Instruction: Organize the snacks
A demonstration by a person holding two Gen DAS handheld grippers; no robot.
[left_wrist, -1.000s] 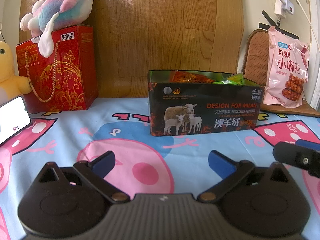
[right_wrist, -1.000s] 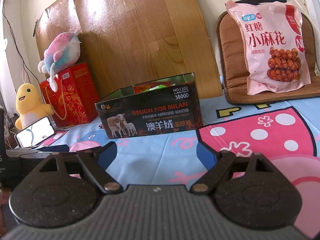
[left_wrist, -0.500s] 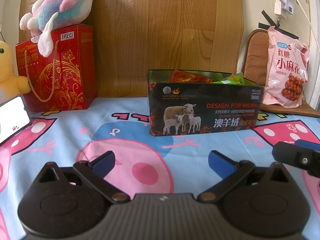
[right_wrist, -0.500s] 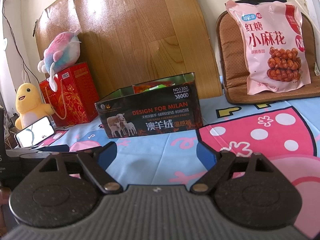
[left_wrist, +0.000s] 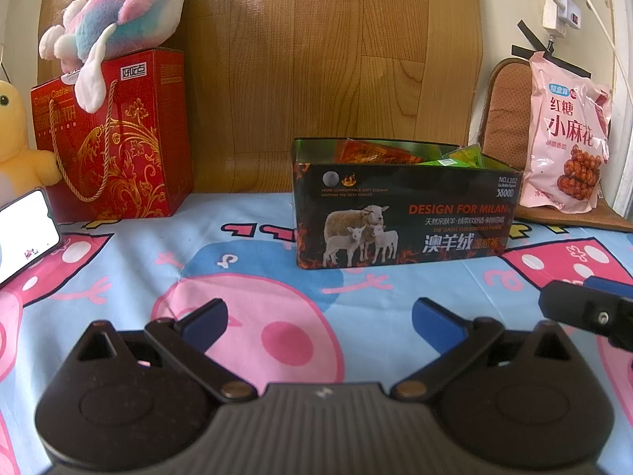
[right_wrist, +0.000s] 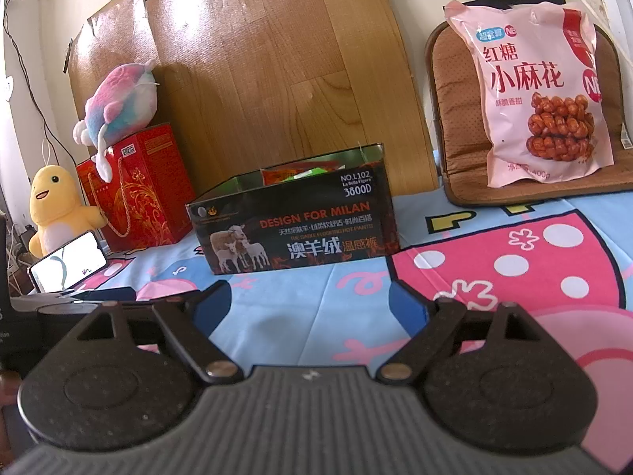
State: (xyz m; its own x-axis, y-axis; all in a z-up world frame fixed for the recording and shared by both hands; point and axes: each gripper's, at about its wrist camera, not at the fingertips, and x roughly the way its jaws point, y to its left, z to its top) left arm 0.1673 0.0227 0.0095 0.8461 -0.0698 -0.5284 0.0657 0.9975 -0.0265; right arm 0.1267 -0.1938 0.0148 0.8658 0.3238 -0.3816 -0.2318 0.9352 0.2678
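Left wrist view: a surface covered by a light-blue cloth (left_wrist: 253,213) printed with pink cartoon shapes is seen, and whether a bench or a bed lies beneath it cannot be told. A dark box (left_wrist: 401,219) printed with sheep stands open on the cloth near the middle, and snack packets (left_wrist: 376,153) in orange and green are seen inside it. A wood-grain panel (left_wrist: 316,59) is leaned against the pale wall behind the box. To the left a red gift bag (left_wrist: 114,138) is set on the cloth, with a pink-and-blue plush (left_wrist: 118,19) laid on top of it, a yellow plush (right_wrist: 55,206) just beside it, and a lit phone (left_wrist: 23,229) propped nearer the camera. At the right a pink snack bag (right_wrist: 542,95) is stood upright against a brown seat cushion (right_wrist: 455,99), well apart from the box. A white power strip (left_wrist: 560,10) with cords is hung on the wall above it. The left gripper (left_wrist: 318,316) is held low over the cloth with its blue fingers (left_wrist: 203,322) spread apart and nothing between them. The right gripper (right_wrist: 310,304) is likewise held released and empty, in front of the box.
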